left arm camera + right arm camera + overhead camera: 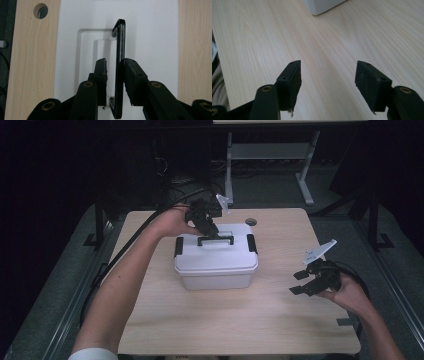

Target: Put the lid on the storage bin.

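**Left jaws around the box handle, right gripper idle**

Nearest to me, my right gripper point(307, 281) hangs over the near right part of the wooden table point(240, 320), held in the right hand point(350, 295). In the right gripper view its two jaws stand well apart with bare wood between them; they hold nothing and touch nothing. A corner of the white box shows at the top of that view, well away from the jaws.

Further out, at the middle of the table, sits the white storage box point(216, 265) with its lid on. I count one box, one black carrying handle point(216, 240) on the lid, and two black side latches point(178, 246), one at each end.

My left gripper point(210, 231) reaches in from the far left, carried by my left hand point(172, 222), and points down onto the lid. In the left gripper view the handle point(120, 67) stands raised out of its recess and passes between the jaws. The jaws are narrow: one pad lies against the bar, the other stands just off it with a slim gap, so the bar is bracketed and not clamped.

Beyond the box, one round hole point(251, 222) is cut in the tabletop near its far edge. Two grippers in all, each trailing one cable.
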{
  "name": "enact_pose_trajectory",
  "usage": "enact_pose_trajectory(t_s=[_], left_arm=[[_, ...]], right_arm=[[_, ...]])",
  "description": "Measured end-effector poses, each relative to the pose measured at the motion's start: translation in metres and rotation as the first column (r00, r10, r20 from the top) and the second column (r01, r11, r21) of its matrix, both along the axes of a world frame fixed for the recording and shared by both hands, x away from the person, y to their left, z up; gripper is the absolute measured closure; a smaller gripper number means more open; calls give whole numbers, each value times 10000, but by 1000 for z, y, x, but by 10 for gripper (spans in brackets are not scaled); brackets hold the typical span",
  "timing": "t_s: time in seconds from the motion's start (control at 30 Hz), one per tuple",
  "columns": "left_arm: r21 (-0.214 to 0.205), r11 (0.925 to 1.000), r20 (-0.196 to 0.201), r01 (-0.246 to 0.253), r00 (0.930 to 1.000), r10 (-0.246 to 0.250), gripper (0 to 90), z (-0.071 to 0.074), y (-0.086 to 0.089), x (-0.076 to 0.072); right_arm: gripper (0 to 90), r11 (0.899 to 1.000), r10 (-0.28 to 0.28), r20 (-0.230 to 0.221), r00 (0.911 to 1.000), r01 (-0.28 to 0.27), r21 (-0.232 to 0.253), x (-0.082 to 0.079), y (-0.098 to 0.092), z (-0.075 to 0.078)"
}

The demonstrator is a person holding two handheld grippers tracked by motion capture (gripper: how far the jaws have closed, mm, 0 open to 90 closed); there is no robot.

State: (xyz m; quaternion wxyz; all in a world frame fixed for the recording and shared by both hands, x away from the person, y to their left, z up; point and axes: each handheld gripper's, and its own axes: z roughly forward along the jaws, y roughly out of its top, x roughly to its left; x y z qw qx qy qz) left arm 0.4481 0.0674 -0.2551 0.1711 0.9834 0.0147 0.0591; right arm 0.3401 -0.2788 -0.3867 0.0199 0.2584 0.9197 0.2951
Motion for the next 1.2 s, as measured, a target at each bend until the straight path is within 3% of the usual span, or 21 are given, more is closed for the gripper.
enact_pose_trajectory(t_s=[0.1, 0.63, 1.2], left_arm=[[-320, 9995, -71, -50, 10000, 47, 690, 3, 5, -2], [-972, 9940, -150, -495, 9987, 483, 619, 12, 45, -18], [-1164, 9896, -84, -845, 9964, 841, 577, 16, 73, -29]], right_arm=[[370, 10000, -25, -15, 10000, 25, 36, 1, 1, 0], [362, 9999, -139, 112, 9998, 139, 16, 7, 8, 3], [361, 9993, -340, 213, 9992, 336, 183, 6, 3, 7]])
